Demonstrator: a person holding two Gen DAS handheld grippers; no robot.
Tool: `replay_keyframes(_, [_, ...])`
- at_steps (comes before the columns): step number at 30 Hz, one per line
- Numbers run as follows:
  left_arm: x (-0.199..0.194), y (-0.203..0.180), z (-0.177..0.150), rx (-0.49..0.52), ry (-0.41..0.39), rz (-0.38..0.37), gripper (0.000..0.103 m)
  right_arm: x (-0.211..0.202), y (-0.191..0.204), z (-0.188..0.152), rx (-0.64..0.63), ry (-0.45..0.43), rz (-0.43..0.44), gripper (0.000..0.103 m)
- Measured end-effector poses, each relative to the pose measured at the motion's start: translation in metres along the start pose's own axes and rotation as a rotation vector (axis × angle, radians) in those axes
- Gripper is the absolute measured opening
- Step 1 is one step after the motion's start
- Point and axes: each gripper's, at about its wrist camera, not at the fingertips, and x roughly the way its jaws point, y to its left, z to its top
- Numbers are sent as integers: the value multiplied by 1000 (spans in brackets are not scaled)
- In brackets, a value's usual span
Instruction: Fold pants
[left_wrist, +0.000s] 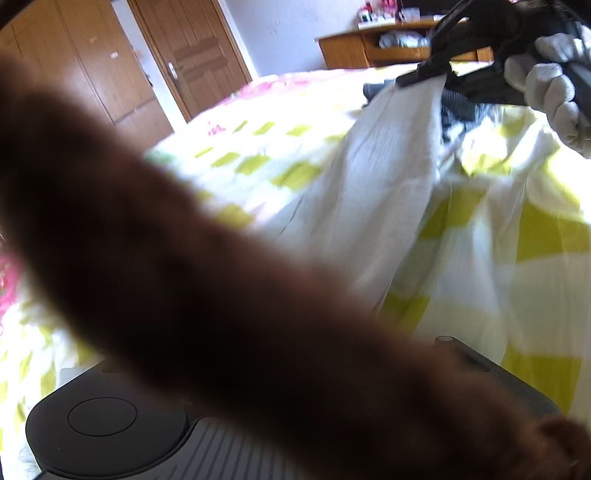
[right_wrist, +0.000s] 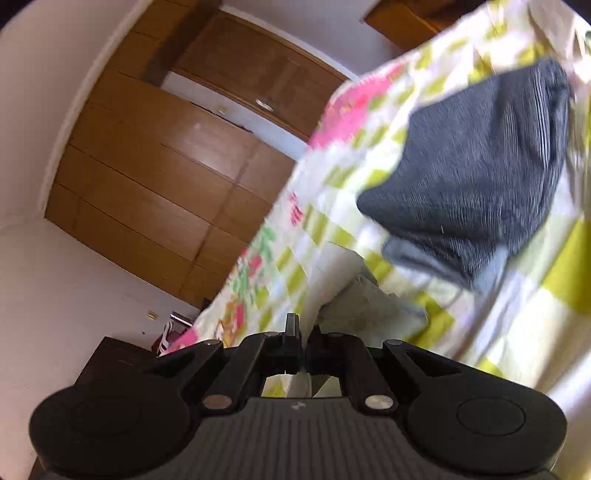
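White pants (left_wrist: 388, 177) hang from my right gripper (left_wrist: 421, 75), which a gloved hand (left_wrist: 550, 88) holds above the bed. In the right wrist view that gripper (right_wrist: 301, 332) is shut, with a strip of the white pants (right_wrist: 351, 295) pinched between its fingers and trailing down to the sheet. Only my left gripper's body (left_wrist: 110, 424) shows. A blurred brown fuzzy band (left_wrist: 184, 258) lies very close to the lens and hides the fingers. I cannot tell whether it is a sleeve or cloth.
The bed carries a white sheet with green checks and pink patches (left_wrist: 258, 166). A folded dark grey ribbed garment (right_wrist: 472, 177) lies on it beyond the white pants. Wooden wardrobe doors (right_wrist: 166, 166) and a wooden desk (left_wrist: 354, 51) stand past the bed.
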Motion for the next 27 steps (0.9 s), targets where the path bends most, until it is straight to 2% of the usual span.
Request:
replay_keyframes(2, [-3, -7, 3, -1, -29, -10, 64, -17, 0, 0, -62, -37, -65, 21])
replay_keyframes(3, [1, -12, 3, 6, -21, -34, 64, -17, -7, -2, -91, -20, -132, 22])
replay_keyframes(5, [11, -25, -4, 30, 19, -64, 65, -10, -33, -8, -59, 86, -321, 23])
replay_keyframes(6, [13, -29, -7, 32, 22, -65, 64, -11, -44, -11, -16, 137, -359, 25])
replay_keyframes(7, [11, -31, -9, 25, 17, -64, 64, -16, -48, -13, 9, 149, -363, 25])
replay_keyframes(9, [3, -26, -10, -8, 7, -83, 65, -35, -41, -13, 4, 100, -360, 29])
replay_keyframes(12, [-11, -18, -14, -22, -16, -88, 65, -57, -9, -11, -146, 15, -420, 29])
replay_keyframes(14, [-21, -13, -17, -29, -34, -85, 65, -58, 21, -14, -276, 10, -389, 29])
replay_keyframes(16, [-29, -5, -20, -35, -48, -82, 65, -42, 51, -21, -382, 79, -301, 29])
replay_keyframes(20, [-40, 19, -34, -46, -42, -37, 66, 35, 102, -66, -528, 351, -101, 29])
replay_keyframes(24, [-41, 52, -62, -87, 51, 33, 66, 96, 129, -117, -584, 558, -17, 30])
replay_keyframes(25, [-43, 61, -69, -106, 77, 37, 66, 103, 134, -130, -584, 619, 27, 30])
replay_keyframes(27, [-50, 78, -77, -169, 129, -13, 66, 110, 139, -154, -602, 712, 87, 30])
